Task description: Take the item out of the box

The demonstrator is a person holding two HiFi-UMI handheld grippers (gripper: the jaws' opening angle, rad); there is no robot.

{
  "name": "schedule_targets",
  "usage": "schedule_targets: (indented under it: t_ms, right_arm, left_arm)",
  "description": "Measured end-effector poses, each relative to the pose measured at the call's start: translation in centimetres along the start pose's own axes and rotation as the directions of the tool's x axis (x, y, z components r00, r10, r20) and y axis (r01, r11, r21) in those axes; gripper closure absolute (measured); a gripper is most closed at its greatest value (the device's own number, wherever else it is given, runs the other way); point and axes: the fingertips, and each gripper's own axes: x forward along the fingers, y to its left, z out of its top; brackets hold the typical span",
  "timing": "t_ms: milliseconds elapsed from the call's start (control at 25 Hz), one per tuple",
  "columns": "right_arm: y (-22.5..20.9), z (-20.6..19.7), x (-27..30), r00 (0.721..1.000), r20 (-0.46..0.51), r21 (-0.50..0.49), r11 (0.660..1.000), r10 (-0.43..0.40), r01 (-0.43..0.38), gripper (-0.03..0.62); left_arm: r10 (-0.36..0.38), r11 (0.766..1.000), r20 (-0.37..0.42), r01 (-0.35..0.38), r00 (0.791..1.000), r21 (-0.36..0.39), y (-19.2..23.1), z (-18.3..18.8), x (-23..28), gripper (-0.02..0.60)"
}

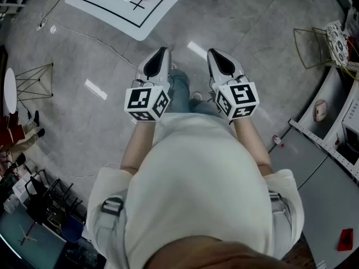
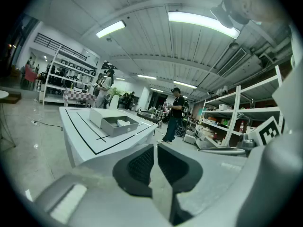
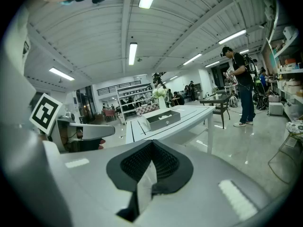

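Note:
An open grey box (image 2: 113, 122) stands on a white table (image 2: 90, 138) marked with black lines, some way ahead of me. A white item (image 2: 123, 123) lies inside it. The right gripper view shows the same box (image 3: 163, 118) with the white item (image 3: 165, 117) on the table (image 3: 194, 117). In the head view only the table's near corner (image 1: 132, 18) shows. My left gripper (image 1: 161, 52) and right gripper (image 1: 216, 54) are held side by side over the floor, short of the table. Both the left gripper (image 2: 155, 148) and the right gripper (image 3: 151, 143) are shut and hold nothing.
A cable (image 1: 84, 35) runs across the floor near the table. A wire stand (image 1: 33, 80) is at the left and a wire chair (image 1: 314, 46) at the right. A person (image 2: 176, 112) stands beyond the table, with shelves (image 2: 236, 122) at the right.

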Motion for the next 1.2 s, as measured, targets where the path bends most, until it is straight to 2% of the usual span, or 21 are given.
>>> schedule_targets:
  t_ms: [160, 480, 760, 880, 1200]
  right_arm:
    - [1.4, -1.2, -4.1, 1.000, 0.000, -0.020, 1.000, -0.014, 0.014, 0.594]
    - [3.7, -1.2, -7.9, 0.999, 0.047, -0.067, 0.998, -0.001, 0.004, 0.594]
    - [5.2, -0.7, -8.7, 0.996, 0.077, -0.089, 0.996, 0.035, -0.028, 0.592]
    - [5.6, -0.8, -8.8, 0.996, 0.079, -0.084, 0.996, 0.047, -0.040, 0.594]
    - [5.7, -1.1, -9.0, 0.997, 0.062, -0.100, 0.994, 0.052, -0.045, 0.592]
  left_arm:
    - [0.000, 1.000, -0.015, 0.000, 1.000, -0.020, -2.9, -1.7, -3.6, 0.554]
    - [-0.033, 0.999, 0.021, 0.033, 0.999, 0.014, -6.5, -2.3, -6.6, 0.554]
    - [-0.027, 0.999, 0.049, 0.025, 0.998, 0.028, -6.9, -1.7, -7.4, 0.556]
    - [-0.016, 1.000, 0.043, 0.015, 0.999, 0.025, -6.8, -1.8, -7.5, 0.580]
    - [-0.010, 1.000, 0.027, 0.010, 1.000, 0.010, -6.8, -2.6, -7.3, 0.581]
